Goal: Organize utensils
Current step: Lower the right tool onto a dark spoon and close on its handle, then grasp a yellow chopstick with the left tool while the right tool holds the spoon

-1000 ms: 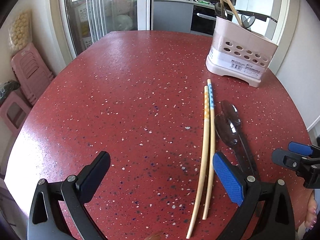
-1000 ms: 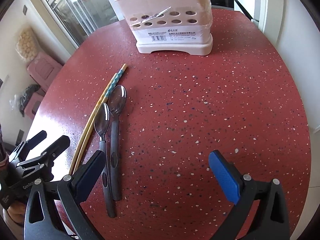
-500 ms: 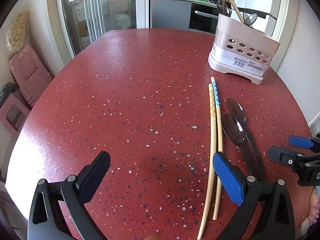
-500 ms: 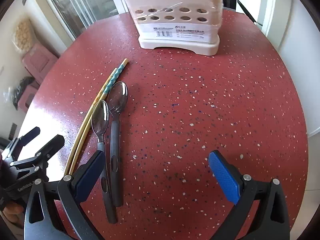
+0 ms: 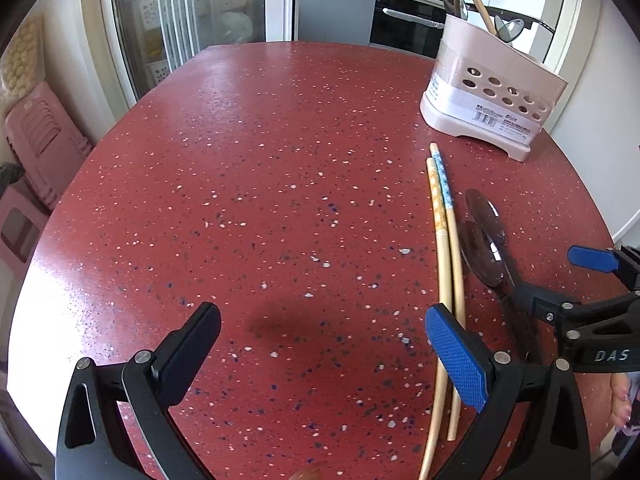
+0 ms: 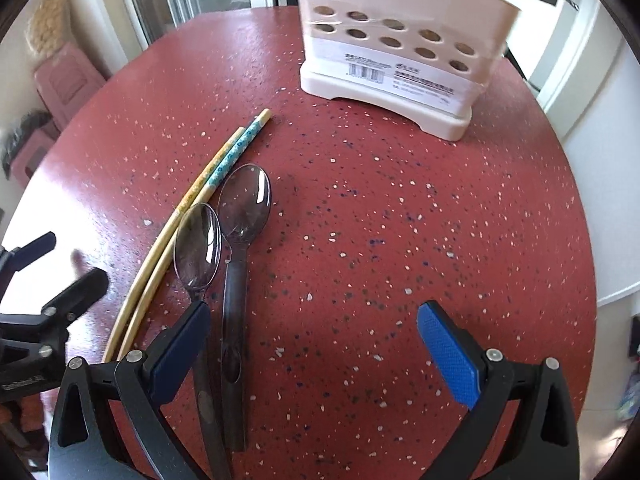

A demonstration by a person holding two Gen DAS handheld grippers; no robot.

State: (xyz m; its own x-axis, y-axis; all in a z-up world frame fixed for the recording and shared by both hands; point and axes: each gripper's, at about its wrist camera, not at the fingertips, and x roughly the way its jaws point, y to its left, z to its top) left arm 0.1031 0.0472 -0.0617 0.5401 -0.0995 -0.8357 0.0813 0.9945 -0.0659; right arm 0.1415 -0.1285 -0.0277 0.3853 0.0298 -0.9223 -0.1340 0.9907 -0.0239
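A red speckled table (image 5: 248, 184) fills a kitchen corner. Both grippers have edged forward: the right gripper (image 6: 312, 344), jaws wide and empty, now probably straddles the spoons (image 6: 240, 216); the left gripper (image 5: 320, 344), equally wide, hangs beside the chopsticks (image 5: 444, 240). The holder (image 6: 400, 52) waits near the far right edge, table's left half free.

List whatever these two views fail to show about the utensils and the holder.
- Right wrist view: the top of the pale pink perforated utensil holder is cut off by the frame edge, so its contents are unseen.
- Right wrist view: the handle ends of the two dark translucent plastic spoons pass behind the right hand-held gripper.
- Left wrist view: the near ends of the two wooden chopsticks are partly covered by the left hand-held gripper.
- Holder label print: too small to read in either view.
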